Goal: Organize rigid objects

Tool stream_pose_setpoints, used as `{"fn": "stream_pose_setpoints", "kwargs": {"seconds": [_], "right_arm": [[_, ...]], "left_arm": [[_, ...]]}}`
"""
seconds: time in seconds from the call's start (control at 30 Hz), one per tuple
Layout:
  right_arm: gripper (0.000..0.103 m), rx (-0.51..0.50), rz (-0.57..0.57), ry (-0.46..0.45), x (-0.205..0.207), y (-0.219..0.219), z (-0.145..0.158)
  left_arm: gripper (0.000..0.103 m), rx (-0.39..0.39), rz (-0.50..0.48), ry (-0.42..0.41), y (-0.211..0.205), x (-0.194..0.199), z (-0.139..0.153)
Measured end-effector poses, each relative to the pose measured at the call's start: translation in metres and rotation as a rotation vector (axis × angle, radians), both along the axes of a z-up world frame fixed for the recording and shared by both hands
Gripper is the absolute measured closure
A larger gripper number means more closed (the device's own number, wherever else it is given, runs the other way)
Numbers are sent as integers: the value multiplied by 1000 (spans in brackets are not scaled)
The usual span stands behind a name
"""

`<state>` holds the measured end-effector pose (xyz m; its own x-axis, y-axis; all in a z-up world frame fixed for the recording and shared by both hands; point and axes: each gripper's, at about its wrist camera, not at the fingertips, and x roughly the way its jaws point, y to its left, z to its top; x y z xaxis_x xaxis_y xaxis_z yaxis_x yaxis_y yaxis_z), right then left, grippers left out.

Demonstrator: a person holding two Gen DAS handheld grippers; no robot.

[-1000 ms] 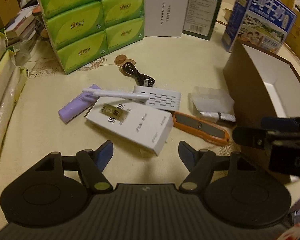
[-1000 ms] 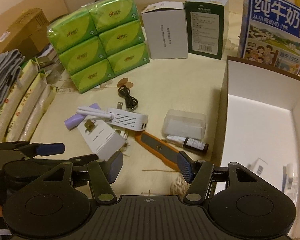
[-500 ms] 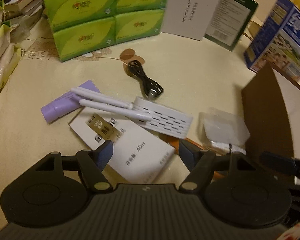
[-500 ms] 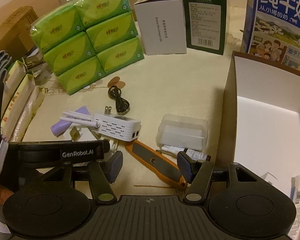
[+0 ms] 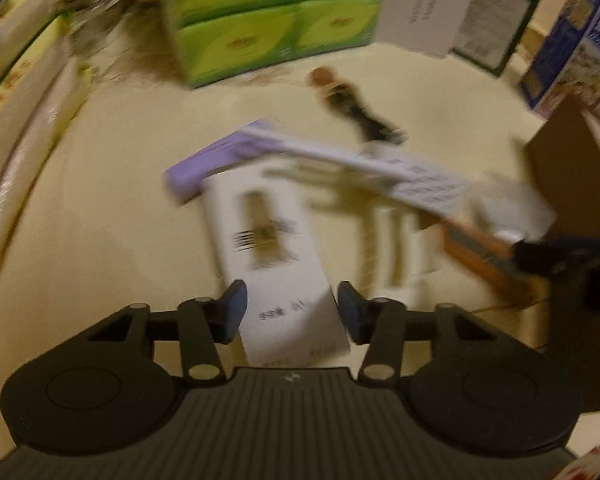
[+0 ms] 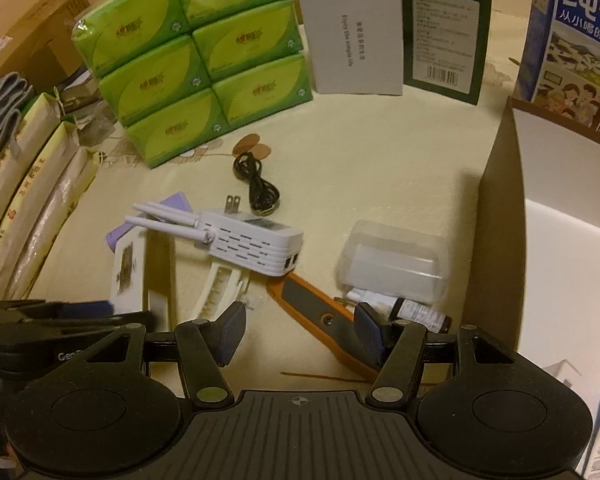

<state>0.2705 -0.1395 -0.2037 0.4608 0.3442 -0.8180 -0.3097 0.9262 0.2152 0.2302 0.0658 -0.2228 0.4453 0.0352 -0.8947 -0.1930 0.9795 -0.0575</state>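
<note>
Left gripper (image 5: 291, 312) jaws just closing astride blurred white box (image 5: 276, 264), contact unclear; right gripper (image 6: 298, 334) jaws apart, empty.

We saw dim, warm yellowish indoor light in both fisheye views. The left wrist view was heavily motion-blurred throughout; the right wrist view stayed mostly sharp, with edges curved and soft shadows.
</note>
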Motion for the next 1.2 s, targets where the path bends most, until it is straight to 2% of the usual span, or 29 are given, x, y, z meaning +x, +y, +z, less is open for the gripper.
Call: {"fn": "stream_pose_setpoints", "kwargs": {"seconds": [0.1, 0.27, 0.47, 0.57, 0.8, 1.0, 1.2], "right_arm": [[45, -6, 17, 3, -2, 5, -3], [45, -13, 37, -9, -1, 11, -3], [45, -20, 67, -29, 4, 17, -4], [45, -18, 88, -25, 6, 22, -5], [45, 19, 93, 39, 4, 43, -22], [45, 40, 47, 95, 9, 67, -40], [45, -7, -19, 110, 18, 86, -56]], "left_arm": [[51, -18, 17, 2, 16, -3, -2], [36, -48, -30, -13, 16, 10, 0], [36, -29, -35, -4, 3, 32, -11], [43, 6, -34, 8, 3, 40, -21], [47, 60, -75, 3, 19, 24, -21], [48, 58, -53, 19, 37, 9, -18], [48, 51, -53, 29, 39, 12, -19]]}}
